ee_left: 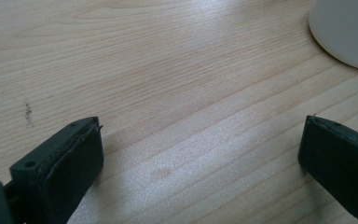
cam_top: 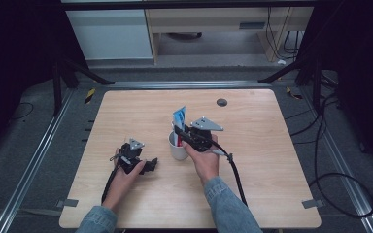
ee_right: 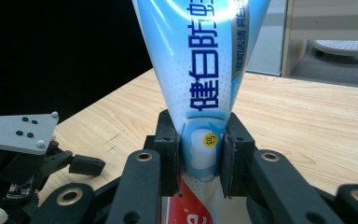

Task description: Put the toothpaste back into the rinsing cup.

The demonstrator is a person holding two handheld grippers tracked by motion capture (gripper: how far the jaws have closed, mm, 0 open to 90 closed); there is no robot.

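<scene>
A blue, white and red toothpaste tube (ee_right: 200, 84) stands upright with its flat end up, and my right gripper (ee_right: 200, 156) is shut on its lower part. In the high view the toothpaste tube (cam_top: 179, 118) rises out of a white cup (cam_top: 176, 150) at the table's middle, with the right gripper (cam_top: 182, 134) over the cup's right rim. My left gripper (cam_top: 150, 165) rests low on the table to the left of the cup, open with nothing between its jaws. In the left gripper view the left gripper (ee_left: 200, 158) frames bare wood, and the white cup (ee_left: 347, 32) sits at the top right.
The light wooden table (cam_top: 252, 136) has a small dark round grommet (cam_top: 222, 102) near its far edge. Black cables (cam_top: 235, 170) trail from both grippers toward the front. Dark floor and metal rails surround the table.
</scene>
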